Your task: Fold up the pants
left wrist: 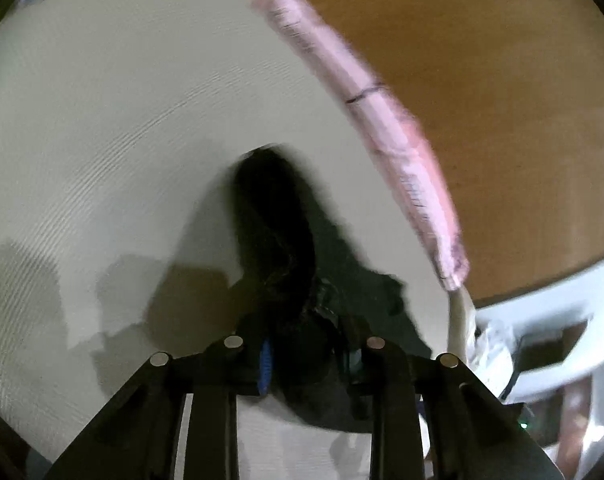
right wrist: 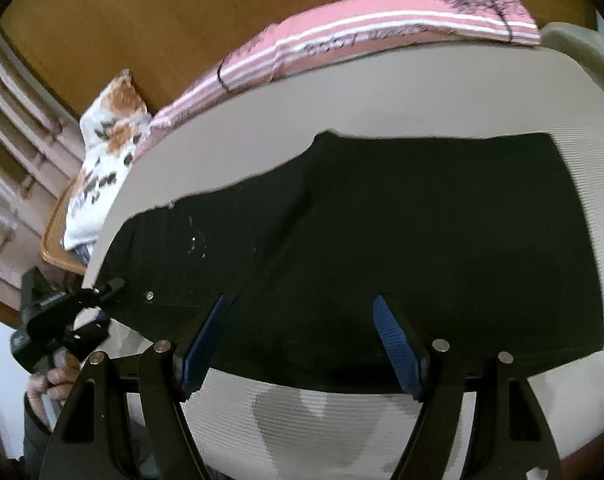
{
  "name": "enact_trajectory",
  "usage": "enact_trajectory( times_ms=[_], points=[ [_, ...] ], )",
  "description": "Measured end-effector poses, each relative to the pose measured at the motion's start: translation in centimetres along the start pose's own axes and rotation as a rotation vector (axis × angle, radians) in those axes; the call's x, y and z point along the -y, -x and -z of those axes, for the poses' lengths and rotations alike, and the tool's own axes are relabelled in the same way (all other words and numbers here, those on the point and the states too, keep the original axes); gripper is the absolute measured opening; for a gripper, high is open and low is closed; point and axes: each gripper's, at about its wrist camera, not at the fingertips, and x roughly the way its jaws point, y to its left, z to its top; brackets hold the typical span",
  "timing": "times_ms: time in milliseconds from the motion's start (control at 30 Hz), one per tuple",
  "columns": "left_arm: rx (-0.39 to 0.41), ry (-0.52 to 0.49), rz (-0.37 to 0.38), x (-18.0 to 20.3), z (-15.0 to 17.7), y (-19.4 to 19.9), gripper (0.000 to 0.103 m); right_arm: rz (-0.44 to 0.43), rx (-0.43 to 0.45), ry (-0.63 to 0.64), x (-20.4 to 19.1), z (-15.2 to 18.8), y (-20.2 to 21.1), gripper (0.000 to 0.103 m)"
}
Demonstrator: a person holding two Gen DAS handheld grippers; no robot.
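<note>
The black pants [right wrist: 382, 240] lie flat across a pale ribbed sheet [right wrist: 262, 128]. Their waist end, with its metal buttons, points left. My right gripper [right wrist: 302, 344] hovers open over the pants' near edge, blue pads [right wrist: 398, 348] wide apart with nothing pressed between them. In the left wrist view my left gripper [left wrist: 308, 360] is shut on a bunched fold of the pants [left wrist: 278, 232], raised off the sheet [left wrist: 122, 140]. From the right wrist view the left gripper [right wrist: 98, 294] bites the pants' left waist corner, with a hand [right wrist: 58, 378] on its handle.
A pink striped cloth [right wrist: 382, 36] runs along the sheet's far edge, also the pink striped cloth [left wrist: 382, 120] in the left wrist view. A floral cloth [right wrist: 106, 152] sits in a woven basket [right wrist: 56, 248] at the left. Brown wooden floor [right wrist: 142, 20] lies beyond.
</note>
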Motion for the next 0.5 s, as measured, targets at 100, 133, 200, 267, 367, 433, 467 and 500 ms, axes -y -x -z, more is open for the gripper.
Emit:
enact_trajectory(
  times_ms=[100,133,200,267,367,433,467,500],
  points=[
    [0.022,-0.146,0.026,6.3,0.2,-0.2,0.024,0.009,0.046,-0.026,1.8,-0.4,2.0,0.073],
    [0.017,-0.19,0.044,8.5,0.5,-0.6,0.024,0.011,0.056,-0.034,2.4,-0.5,2.5,0.073],
    [0.001,-0.275,0.075,12.9,1.6,-1.7,0.023,0.021,0.084,-0.052,3.9,-0.6,3.9,0.073],
    [-0.018,-0.349,0.093,16.2,2.8,-2.9,0.023,0.032,0.111,-0.073,5.5,-0.7,5.3,0.073],
    [-0.06,-0.474,0.109,20.9,5.9,-5.4,0.023,0.049,0.148,-0.12,8.5,-0.6,7.3,0.073],
    [-0.112,-0.541,0.111,23.4,8.3,-7.8,0.023,0.064,0.167,-0.156,10.9,-0.5,8.7,0.073],
    [-0.138,-0.564,0.11,24.2,9.4,-8.8,0.023,0.07,0.174,-0.17,11.9,-0.4,9.2,0.073],
    [-0.165,-0.582,0.109,25.0,10.6,-10.0,0.023,0.078,0.184,-0.187,13.1,-0.4,9.8,0.073]
  ],
)
